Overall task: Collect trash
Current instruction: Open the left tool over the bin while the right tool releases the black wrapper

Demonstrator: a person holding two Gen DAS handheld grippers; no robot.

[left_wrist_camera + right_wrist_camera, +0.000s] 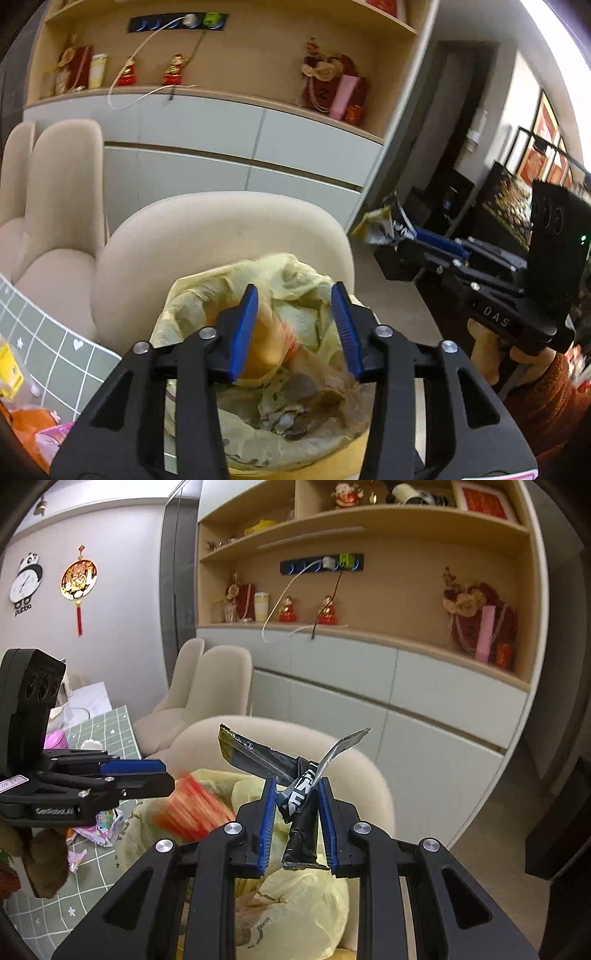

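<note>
blurred orange wrapper (pixel 192 805) under open left gripper (pixel 293 328); right gripper (pixel 297 823) pinches black wrapper (pixel 301 812).

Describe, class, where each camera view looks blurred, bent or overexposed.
Left wrist view: orange wrapper smeared by motion over the yellow bin bag; upper-right corner blown out white. Right wrist view: same wrapper streaked; fisheye bends the shelves; black wrapper sharp.
</note>
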